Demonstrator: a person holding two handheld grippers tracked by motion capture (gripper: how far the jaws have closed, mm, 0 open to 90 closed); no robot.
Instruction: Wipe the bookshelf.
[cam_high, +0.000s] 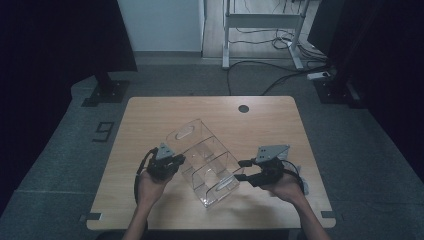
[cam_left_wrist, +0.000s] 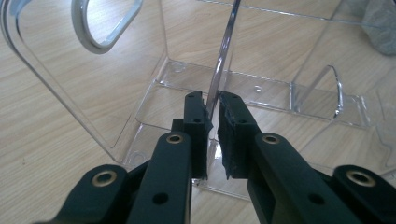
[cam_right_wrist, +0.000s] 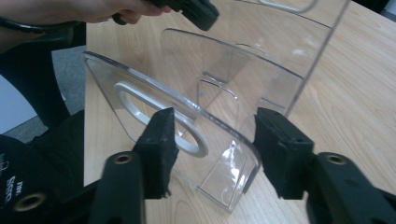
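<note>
Left gripper (cam_high: 176, 161): clamped on a thin wall of the clear plastic organizer (cam_high: 207, 162), table (cam_high: 150, 115) beneath. Organizer: between both grippers. Right gripper (cam_high: 243, 170): jaws apart, straddling the organizer's end panel, not pressing it.

A round dark grommet hole (cam_high: 243, 108) is seen near the far edge of the wooden table (cam_high: 150, 120). Beyond it, cables (cam_high: 260, 75) are strewn beneath a white desk frame (cam_high: 262, 22).
</note>
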